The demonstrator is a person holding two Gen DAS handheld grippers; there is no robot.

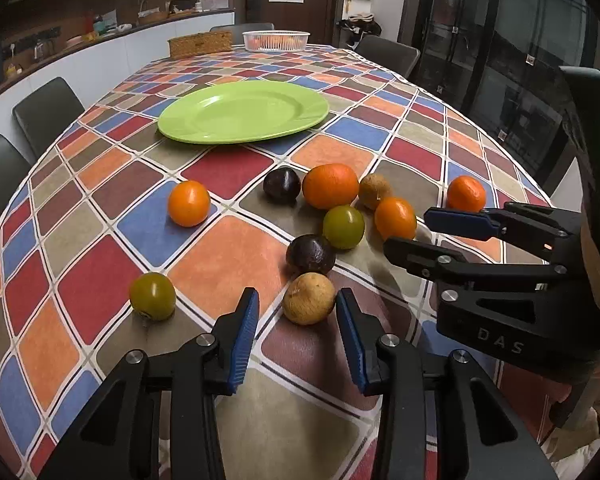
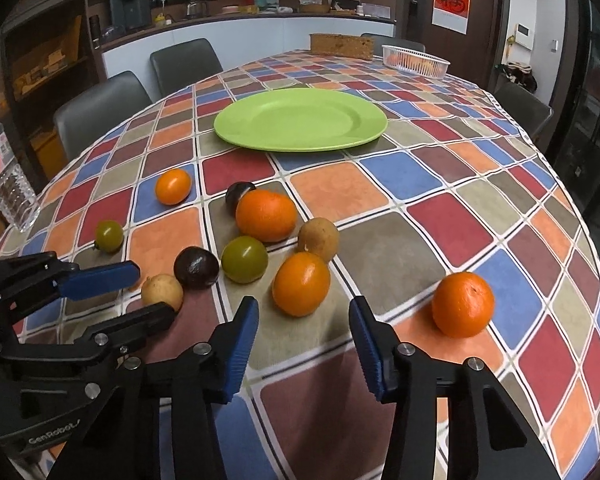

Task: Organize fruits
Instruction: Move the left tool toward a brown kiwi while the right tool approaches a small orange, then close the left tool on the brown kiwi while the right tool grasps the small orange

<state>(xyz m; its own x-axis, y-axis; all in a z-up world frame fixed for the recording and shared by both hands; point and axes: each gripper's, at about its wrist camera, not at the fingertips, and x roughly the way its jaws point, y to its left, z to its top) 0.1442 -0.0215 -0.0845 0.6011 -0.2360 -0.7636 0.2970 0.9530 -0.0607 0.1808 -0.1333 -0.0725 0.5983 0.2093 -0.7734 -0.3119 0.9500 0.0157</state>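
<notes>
Several fruits lie loose on the checked tablecloth in front of an empty green plate [image 1: 242,112] [image 2: 300,120]. My left gripper [image 1: 297,300] is open, its tips on either side of a tan fruit [image 1: 309,298] [image 2: 162,292]. A dark fruit [image 1: 310,254] and a green fruit [image 1: 343,227] lie just beyond it. My right gripper [image 2: 303,310] [image 1: 414,229] is open, just short of a small orange [image 2: 301,283] [image 1: 395,219]. Another orange [image 2: 463,304] [image 1: 465,194] lies to its right. A big orange [image 2: 266,215] [image 1: 330,185] sits mid-cluster.
A white basket [image 1: 276,40] [image 2: 415,61] and a woven box [image 1: 200,44] [image 2: 342,46] stand at the table's far end. Chairs line the left side. A clear plastic bottle [image 2: 8,188] stands at the left table edge. An orange [image 1: 189,203] and a green fruit [image 1: 153,296] lie apart at left.
</notes>
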